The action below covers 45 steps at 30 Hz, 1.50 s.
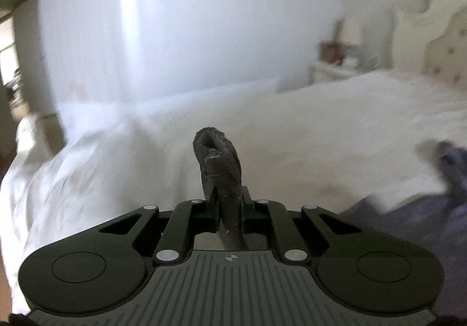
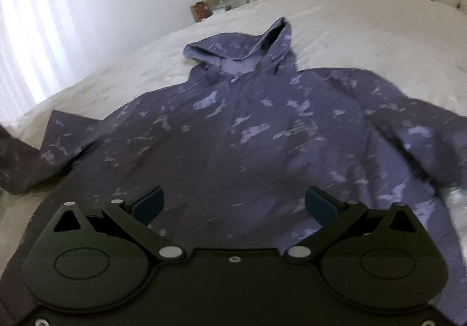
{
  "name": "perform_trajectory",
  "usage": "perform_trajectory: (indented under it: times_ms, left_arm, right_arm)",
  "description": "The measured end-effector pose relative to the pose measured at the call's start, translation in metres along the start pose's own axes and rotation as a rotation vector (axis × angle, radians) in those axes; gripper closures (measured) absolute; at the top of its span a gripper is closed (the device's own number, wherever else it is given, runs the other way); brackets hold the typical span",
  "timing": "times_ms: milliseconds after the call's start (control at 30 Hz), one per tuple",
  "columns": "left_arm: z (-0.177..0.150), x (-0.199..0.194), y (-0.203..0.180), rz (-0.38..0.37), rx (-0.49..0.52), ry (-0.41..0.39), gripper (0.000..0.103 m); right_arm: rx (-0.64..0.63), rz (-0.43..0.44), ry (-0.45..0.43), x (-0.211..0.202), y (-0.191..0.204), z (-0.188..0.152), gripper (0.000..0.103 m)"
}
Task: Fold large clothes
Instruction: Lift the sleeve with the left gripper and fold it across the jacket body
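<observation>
Left gripper (image 1: 224, 203) clamps hoodie (image 2: 233, 133) fold, background blurred; right gripper (image 2: 233, 203) spread, sleeve cut off

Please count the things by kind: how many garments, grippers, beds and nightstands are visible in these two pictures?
Garments: 1, the purple hoodie
Grippers: 2, left gripper and right gripper
Beds: 1, the white bed
Nightstands: 1, nightstand
Total: 5
</observation>
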<state>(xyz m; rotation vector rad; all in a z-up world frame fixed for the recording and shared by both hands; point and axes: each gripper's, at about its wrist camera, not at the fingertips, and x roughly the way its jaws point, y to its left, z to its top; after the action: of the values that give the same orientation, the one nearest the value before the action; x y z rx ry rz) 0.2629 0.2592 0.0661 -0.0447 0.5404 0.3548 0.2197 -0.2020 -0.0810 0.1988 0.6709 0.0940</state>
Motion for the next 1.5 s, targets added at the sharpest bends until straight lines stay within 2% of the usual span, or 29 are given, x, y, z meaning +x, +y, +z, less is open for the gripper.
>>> perform_trajectory:
  times_ms: [200, 400, 633, 833, 1033, 1067, 1133, 1200, 1267, 1300, 1400, 1500]
  left_arm:
    - [0.047, -0.048, -0.085, -0.226, 0.074, -0.131, 0.092]
    - [0.06, -0.076, -0.174, -0.41, 0.144, -0.212, 0.092]
    - [0.036, -0.081, -0.263, -0.625, 0.21, -0.24, 0.092]
    - [-0.01, -0.067, -0.307, -0.771, 0.226, -0.149, 0.089]
    - [-0.053, -0.044, -0.332, -0.782, 0.299, -0.063, 0.088]
    - [-0.058, -0.042, -0.336, -0.78, 0.322, -0.054, 0.085]
    - [-0.067, -0.038, -0.341, -0.769, 0.369, -0.032, 0.076]
    - [-0.073, -0.033, -0.347, -0.769, 0.412, 0.01, 0.057]
    - [-0.077, -0.03, -0.348, -0.772, 0.439, 0.048, 0.044]
    - [-0.078, -0.029, -0.346, -0.763, 0.451, 0.063, 0.041]
    - [-0.076, -0.031, -0.341, -0.732, 0.45, 0.104, 0.04]
    - [-0.063, -0.032, -0.326, -0.74, 0.402, 0.163, 0.04]
  right_arm:
    - [0.01, -0.025, -0.018, -0.009, -0.014, 0.008, 0.001]
    - [0.023, -0.048, -0.035, -0.017, -0.027, 0.017, 0.001]
    - [0.079, -0.069, -0.05, -0.025, -0.05, 0.028, 0.001]
    - [0.162, -0.109, -0.06, -0.026, -0.078, 0.035, 0.001]
    - [0.249, -0.155, -0.042, -0.023, -0.105, 0.038, 0.001]
    - [0.261, -0.162, -0.038, -0.022, -0.109, 0.039, 0.001]
    - [0.278, -0.168, -0.031, -0.02, -0.115, 0.038, 0.001]
    - [0.294, -0.167, -0.024, -0.019, -0.12, 0.038, 0.001]
    - [0.302, -0.165, -0.02, -0.018, -0.122, 0.037, 0.001]
    - [0.303, -0.164, -0.019, -0.018, -0.123, 0.037, 0.001]
    - [0.3, -0.166, -0.021, -0.019, -0.123, 0.037, 0.001]
    - [0.302, -0.168, -0.021, -0.018, -0.123, 0.036, 0.001]
